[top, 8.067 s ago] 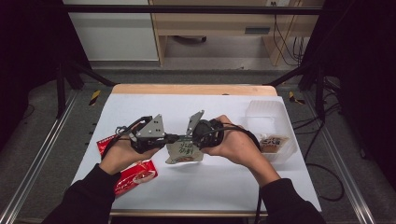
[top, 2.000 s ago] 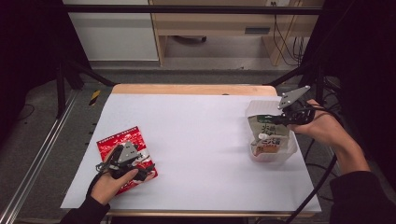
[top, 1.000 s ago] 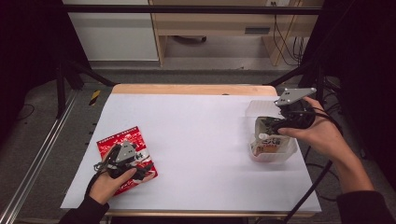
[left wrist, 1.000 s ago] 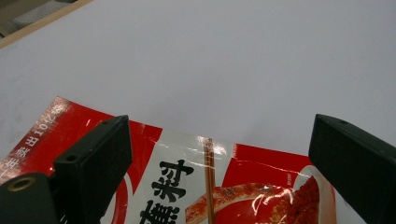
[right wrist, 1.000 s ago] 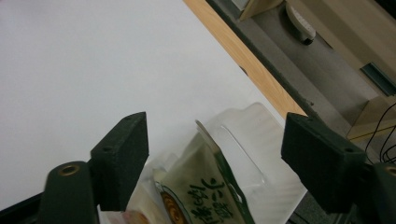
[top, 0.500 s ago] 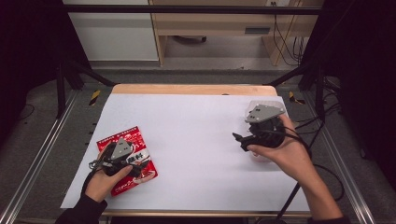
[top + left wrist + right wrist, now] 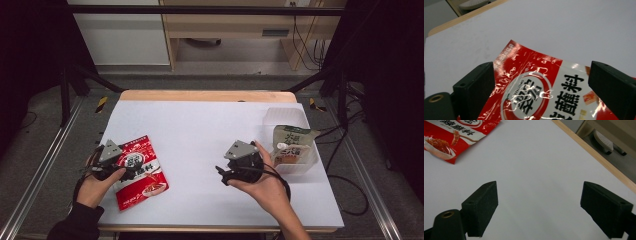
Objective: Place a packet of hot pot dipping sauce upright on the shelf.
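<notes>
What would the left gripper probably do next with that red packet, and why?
Probably close on the red packet and lift it. The left gripper has its jaws open on either side of it, not yet pinching. The right gripper is open with nothing between its jaws, and a pouch already sits in the bin.

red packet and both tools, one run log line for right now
left tool: open, over red packet | right tool: open, empty, over table | pale pouch: in clear tub

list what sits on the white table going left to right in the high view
left tongs over the red sauce packet → right tongs, open over bare white table → beige pouch standing in the clear plastic bin
</notes>
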Tool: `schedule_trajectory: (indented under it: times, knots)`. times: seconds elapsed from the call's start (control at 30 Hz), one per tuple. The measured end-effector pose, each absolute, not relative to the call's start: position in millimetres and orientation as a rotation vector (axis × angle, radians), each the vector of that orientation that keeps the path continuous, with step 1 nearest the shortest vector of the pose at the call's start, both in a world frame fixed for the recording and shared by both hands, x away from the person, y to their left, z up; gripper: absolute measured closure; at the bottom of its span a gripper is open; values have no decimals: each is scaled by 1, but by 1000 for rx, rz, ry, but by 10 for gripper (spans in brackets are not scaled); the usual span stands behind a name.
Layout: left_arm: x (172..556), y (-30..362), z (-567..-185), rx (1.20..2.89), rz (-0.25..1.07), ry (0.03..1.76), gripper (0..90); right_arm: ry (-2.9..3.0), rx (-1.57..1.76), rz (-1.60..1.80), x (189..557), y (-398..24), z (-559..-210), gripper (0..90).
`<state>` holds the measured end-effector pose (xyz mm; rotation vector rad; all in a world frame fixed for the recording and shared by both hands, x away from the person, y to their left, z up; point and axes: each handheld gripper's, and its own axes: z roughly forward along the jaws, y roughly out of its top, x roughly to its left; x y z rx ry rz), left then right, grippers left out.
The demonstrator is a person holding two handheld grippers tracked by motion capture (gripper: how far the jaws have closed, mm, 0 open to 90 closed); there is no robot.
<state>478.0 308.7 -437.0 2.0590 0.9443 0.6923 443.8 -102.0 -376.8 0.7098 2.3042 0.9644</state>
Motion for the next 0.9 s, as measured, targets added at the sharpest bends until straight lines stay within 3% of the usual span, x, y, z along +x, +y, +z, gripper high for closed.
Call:
schedule_trajectory:
  times: [0.33,0.6,0.9]
  knots:
    - [485,343,-440,2042,764,1004,62,2250,794,1040,445,-73,-422,137]
    - [490,370,-440,2032,820,1067,59,2208,866,1020,447,-93,-432,139]
    - [496,391,-448,2047,768,1126,60,2204,903,980,449,-102,-442,142]
